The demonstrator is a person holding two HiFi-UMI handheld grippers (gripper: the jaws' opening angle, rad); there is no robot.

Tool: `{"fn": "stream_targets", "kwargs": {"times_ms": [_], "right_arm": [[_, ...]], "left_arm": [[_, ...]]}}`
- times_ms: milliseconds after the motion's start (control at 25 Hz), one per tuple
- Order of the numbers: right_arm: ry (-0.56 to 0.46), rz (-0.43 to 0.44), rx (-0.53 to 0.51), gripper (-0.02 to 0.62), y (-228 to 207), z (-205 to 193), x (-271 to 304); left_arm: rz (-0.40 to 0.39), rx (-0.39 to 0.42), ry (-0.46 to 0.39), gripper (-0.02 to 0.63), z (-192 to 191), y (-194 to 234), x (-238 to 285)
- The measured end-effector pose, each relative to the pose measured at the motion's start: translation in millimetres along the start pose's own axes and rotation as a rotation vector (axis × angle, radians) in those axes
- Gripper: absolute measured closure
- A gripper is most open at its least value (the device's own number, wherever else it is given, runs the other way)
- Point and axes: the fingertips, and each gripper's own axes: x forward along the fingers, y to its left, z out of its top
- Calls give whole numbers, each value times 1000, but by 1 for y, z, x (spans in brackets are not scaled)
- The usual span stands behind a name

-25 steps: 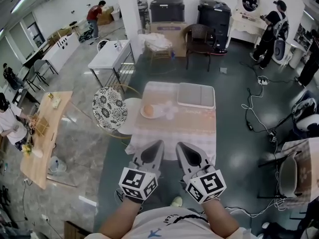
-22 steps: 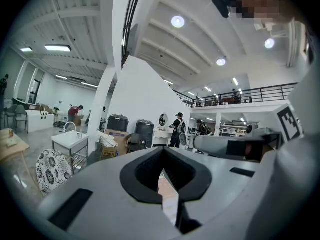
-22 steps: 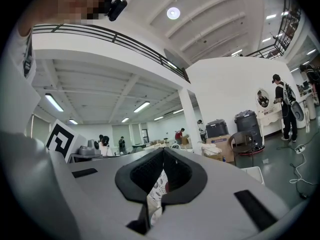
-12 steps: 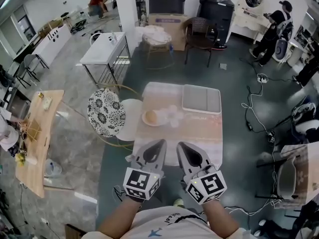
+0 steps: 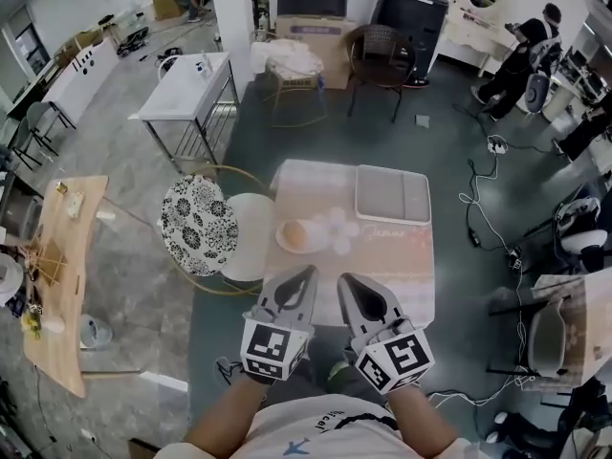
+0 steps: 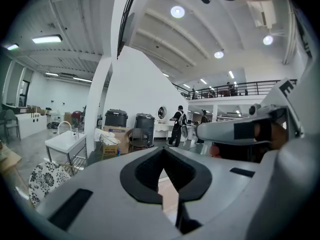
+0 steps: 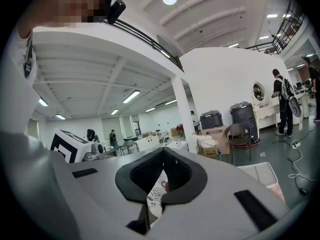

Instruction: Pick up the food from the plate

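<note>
Both tools idle short of the table [image 5: 382,261]: my left gripper [image 5: 304,277] and right gripper [image 5: 346,281] are each pressed together on nothing, held close to the body. The food [image 5: 294,233], a round tan-orange lump that I take for a bun, sits on a white plate [image 5: 280,243] at the table's left edge, just beside some pale, clear-looking items [image 5: 337,226] I cannot identify. The risks, as I judge them: reaching in with jaws unopened would shove the plate toward the patterned chair [image 5: 198,226]; the rounded shape may roll from a shallow pinch; a hard squeeze could crush it; and a wide approach may knock the neighbouring items.
</note>
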Motion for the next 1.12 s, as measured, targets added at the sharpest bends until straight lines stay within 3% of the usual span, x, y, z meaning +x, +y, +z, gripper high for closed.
{"fn": "stream_targets", "kwargs": {"times_ms": [320, 760, 1120], "right_arm": [[26, -13, 23, 580, -22, -14, 28], [43, 52, 53, 580, -63, -33, 100], [96, 53, 83, 580, -94, -85, 144]], "left_arm": [[6, 11, 38, 601, -21, 22, 33], [111, 4, 46, 601, -51, 74, 93], [152, -19, 72, 601, -106, 111, 133]]}}
